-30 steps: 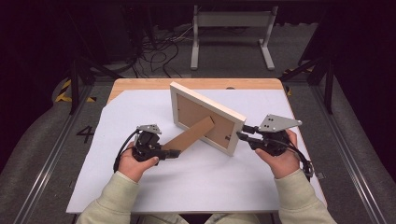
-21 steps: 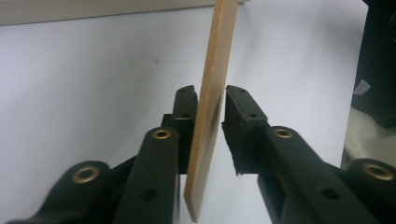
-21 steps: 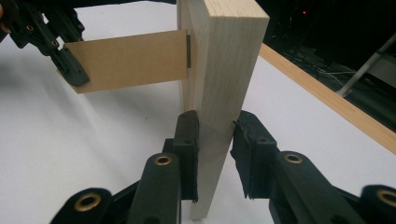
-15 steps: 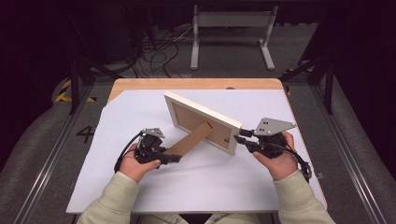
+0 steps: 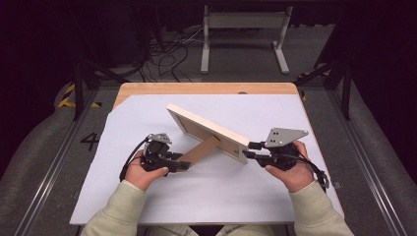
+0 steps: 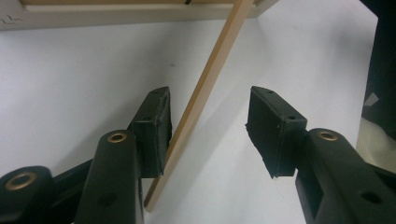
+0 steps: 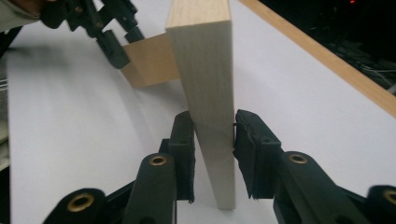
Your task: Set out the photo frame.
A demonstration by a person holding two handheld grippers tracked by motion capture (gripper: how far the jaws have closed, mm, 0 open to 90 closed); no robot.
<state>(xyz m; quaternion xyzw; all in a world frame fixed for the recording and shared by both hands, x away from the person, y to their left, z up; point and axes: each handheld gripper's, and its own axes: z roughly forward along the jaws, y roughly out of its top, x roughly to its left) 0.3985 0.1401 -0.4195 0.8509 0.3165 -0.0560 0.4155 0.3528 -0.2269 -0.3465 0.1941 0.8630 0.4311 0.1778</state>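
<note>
You have a pale, unfinished wooden picture frame point(image 5: 209, 132) standing on edge near the middle of the smooth white sheet point(image 5: 147, 206) that covers the table. A thin, flat fibreboard easel strut point(image 5: 200, 151) slants down from the frame's back toward you, brown on its face and lighter along its cut edge.

Your left gripper point(image 5: 178, 163), black with a small grey plate on top, sits at the strut's lower end, on your side of the frame. Its jaws have just been opening, and in the left gripper view point(image 6: 208, 126) they stand clearly apart with the strut point(image 6: 205, 88) between them: the strut's edge lies against one ribbed black pad point(image 6: 156, 133), while the other pad stands off it, so nothing is clamped.

Your right gripper point(image 5: 249, 150), with its larger grey three-cornered plate, meets the frame's near end. In the right gripper view point(image 7: 212, 149), the two matte, blocky pads point(image 7: 184, 154) press both flat faces of the frame's point(image 7: 208, 93) square-cut end, where straight, fine wood grain shows. These jaws have just eased slightly wider, yet they grip the frame.

The table's bare light-wood edge point(image 5: 206, 88) runs beyond the frame, along the sheet's far side.
</note>
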